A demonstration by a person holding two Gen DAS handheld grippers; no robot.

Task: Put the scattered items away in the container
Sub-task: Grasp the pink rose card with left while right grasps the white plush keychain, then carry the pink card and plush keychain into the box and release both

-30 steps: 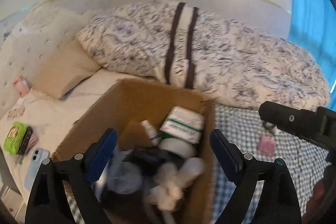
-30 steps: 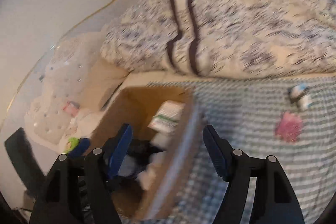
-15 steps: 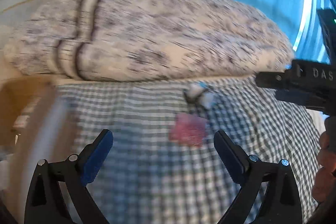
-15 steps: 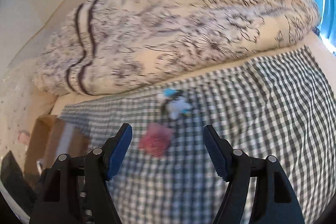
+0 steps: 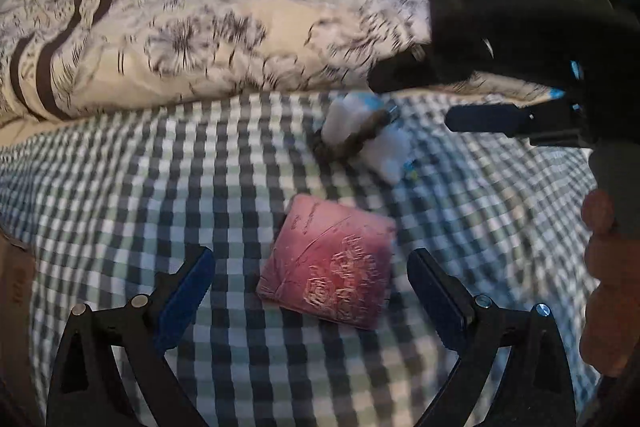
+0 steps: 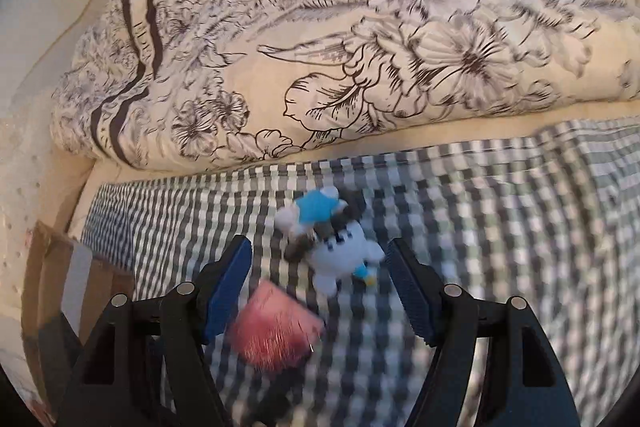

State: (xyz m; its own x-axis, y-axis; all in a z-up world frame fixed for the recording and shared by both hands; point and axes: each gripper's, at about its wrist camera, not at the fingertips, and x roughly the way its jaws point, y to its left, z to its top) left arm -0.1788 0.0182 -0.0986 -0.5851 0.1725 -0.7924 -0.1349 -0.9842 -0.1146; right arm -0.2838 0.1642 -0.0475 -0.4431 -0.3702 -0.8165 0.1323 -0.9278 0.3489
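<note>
Two loose items are being framed on a bed covered by a checked sheet (image 5: 160, 195). The left gripper (image 5: 312, 279) is being held spread wide, its blue-padded fingers (image 5: 186, 291) standing on either side of a pink packet (image 5: 332, 263) that is lying flat on the sheet, with neither pad touching it. Just beyond the packet, a small white-and-blue plush toy (image 5: 360, 135) is lying near the edge of a rolled floral duvet (image 5: 208, 19). In the right wrist view, the right gripper (image 6: 318, 279) is likewise being held wide apart, nothing caught between its fingers; the plush toy (image 6: 332, 247) is being seen between its fingertips, and the pink packet (image 6: 276, 335) low beside the left finger, both blurred. The cardboard box (image 6: 60, 291), the container, is being glimpsed at the left edge of that view, well apart from both items. A person's hand (image 5: 604, 275) is being shown at the right edge of the left wrist view, below the black body of the other gripper.
</note>
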